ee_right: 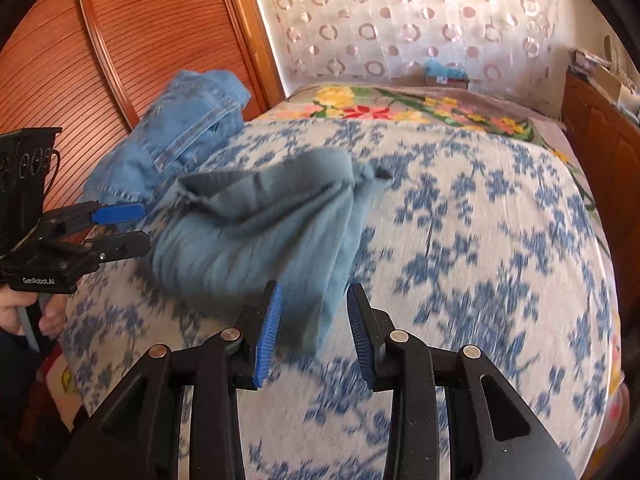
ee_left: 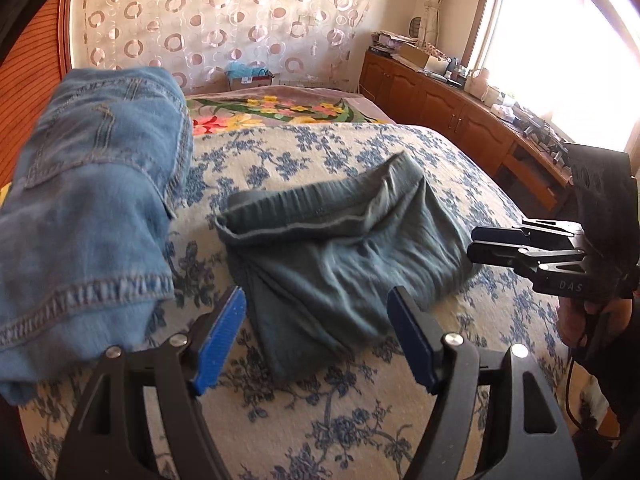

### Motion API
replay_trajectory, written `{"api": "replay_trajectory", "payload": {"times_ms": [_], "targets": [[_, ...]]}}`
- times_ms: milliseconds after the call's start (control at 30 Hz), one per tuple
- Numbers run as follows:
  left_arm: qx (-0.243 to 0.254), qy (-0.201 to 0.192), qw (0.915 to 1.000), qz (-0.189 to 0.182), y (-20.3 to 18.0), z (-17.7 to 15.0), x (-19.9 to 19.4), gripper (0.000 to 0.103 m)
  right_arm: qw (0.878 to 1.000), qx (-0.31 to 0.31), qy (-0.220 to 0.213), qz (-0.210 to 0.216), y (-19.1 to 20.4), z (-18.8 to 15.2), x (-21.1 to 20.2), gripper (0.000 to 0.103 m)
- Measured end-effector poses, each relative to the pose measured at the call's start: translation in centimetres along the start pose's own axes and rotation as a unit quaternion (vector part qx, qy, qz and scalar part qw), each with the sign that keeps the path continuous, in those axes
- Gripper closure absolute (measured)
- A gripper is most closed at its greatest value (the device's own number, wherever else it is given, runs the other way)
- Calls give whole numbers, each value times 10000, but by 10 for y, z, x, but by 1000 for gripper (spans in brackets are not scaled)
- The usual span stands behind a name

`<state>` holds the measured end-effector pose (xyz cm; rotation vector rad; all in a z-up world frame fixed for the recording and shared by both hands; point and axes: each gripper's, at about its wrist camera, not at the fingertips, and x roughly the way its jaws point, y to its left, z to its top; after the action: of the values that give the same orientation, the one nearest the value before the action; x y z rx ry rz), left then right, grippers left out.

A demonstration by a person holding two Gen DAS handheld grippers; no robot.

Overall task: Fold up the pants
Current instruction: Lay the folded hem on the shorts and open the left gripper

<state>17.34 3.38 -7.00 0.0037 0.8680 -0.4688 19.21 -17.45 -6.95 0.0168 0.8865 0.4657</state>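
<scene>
- My left gripper (ee_left: 316,336) fills the bottom centre of the left wrist view, its blue-padded fingers (ee_left: 221,340) spread wide with nothing between them.
- My right gripper (ee_right: 314,334) sits at the bottom centre of the right wrist view, also parted and holding nothing; the lower corner of the cloth lies between its pads in the frame, but I cannot tell whether it touches them.
- The task item, a pair of grey-blue knit pants with a ribbed waistband (ee_left: 340,248), lies bunched and roughly folded on the bed in the centre of the left wrist view; the waistband faces the upper part of the frame.
- In the right wrist view the same pants (ee_right: 264,232) occupy the centre left, just above the right gripper.
- The bed carries a cream cover with blue floral print (ee_left: 360,420); beyond it, toward the top of the frame, lies a flowered blanket in red, yellow and green (ee_left: 280,110).
- A crumpled blue denim garment (ee_left: 88,208) fills the left of the left wrist view, beside the pants; motion blur hides whether they touch.
- In the left wrist view the right gripper (ee_left: 476,246) enters from the right edge, near the pants' right side.
- A wooden cabinet with cluttered top (ee_left: 452,108) runs along the upper right under a bright window.
</scene>
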Motion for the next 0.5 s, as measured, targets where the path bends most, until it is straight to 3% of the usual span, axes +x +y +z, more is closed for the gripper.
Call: {"api": "replay_trajectory", "payload": {"times_ms": [133,367,500], "targets": [[-30,144,9999,-39,-1,-16,2,30,10000,-7,65,67,4,-7,1,70],[-109,285,9992,260,7,-33,5,35,9998,-65,154,123,5,-9,7,70],[-112,292,9989,352,9,-37,7,45,9997,-112,195,129,6,-9,10,70]]}}
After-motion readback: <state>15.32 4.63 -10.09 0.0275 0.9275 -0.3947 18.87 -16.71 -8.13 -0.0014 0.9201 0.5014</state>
